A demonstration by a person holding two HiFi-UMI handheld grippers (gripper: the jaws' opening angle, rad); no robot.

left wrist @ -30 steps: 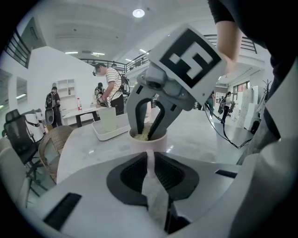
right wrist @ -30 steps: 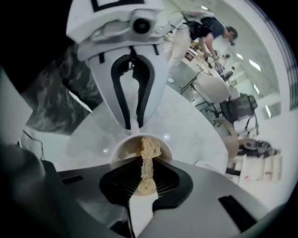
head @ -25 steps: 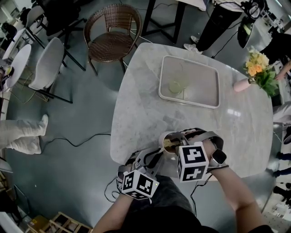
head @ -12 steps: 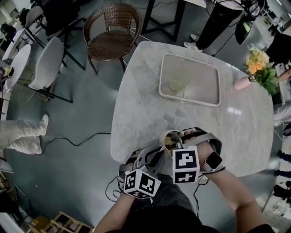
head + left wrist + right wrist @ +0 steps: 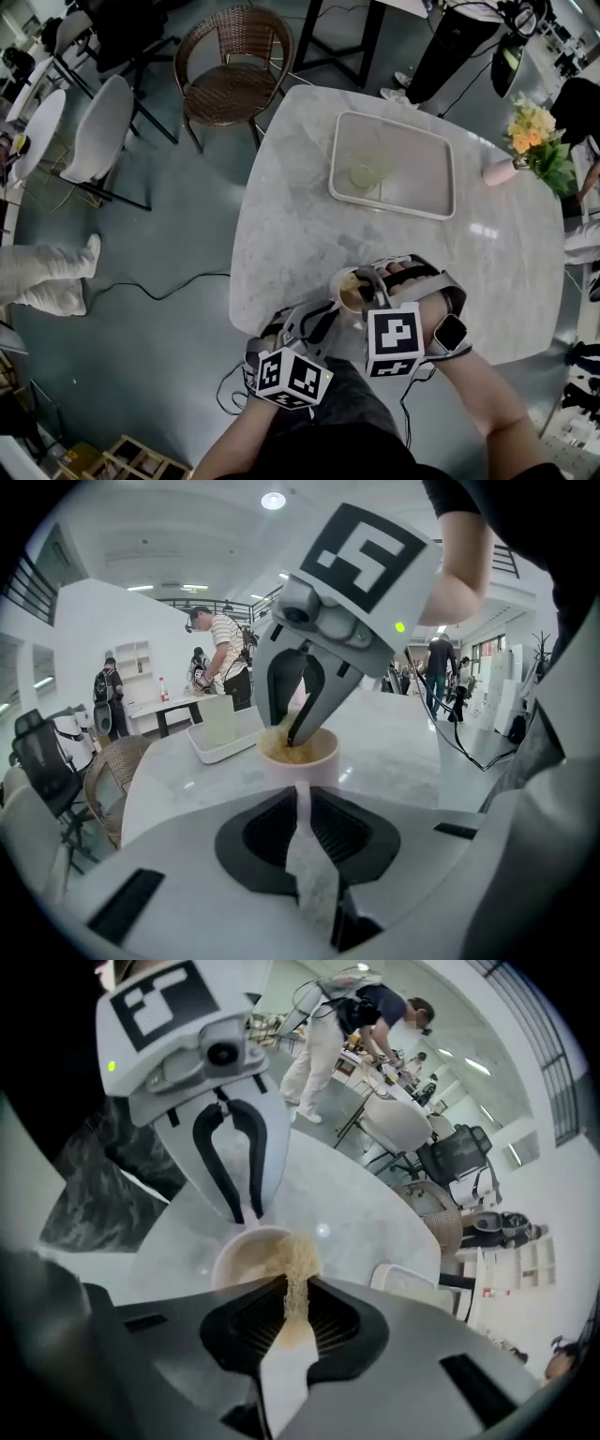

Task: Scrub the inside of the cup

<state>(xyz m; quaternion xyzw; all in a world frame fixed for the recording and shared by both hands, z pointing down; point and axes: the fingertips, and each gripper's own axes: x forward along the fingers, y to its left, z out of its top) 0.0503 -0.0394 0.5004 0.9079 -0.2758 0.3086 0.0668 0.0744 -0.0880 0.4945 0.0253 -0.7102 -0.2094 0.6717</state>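
as the right tongs (image 5: 289,1286), clamped on a tan scouring pad (image 5: 298,1258), swing back rightward inside the cream cup (image 5: 345,284) at the marble tabletop's (image 5: 300,216) near edge, the left tongs (image 5: 300,797) stay pinched shut on the cup's side, suggesting scrubbing is mid-stroke.

The cup (image 5: 337,284) was set at the table's (image 5: 291,225) near edge, a sponge (image 5: 298,1265) held inside it; the tray (image 5: 422,173) was placed behind.
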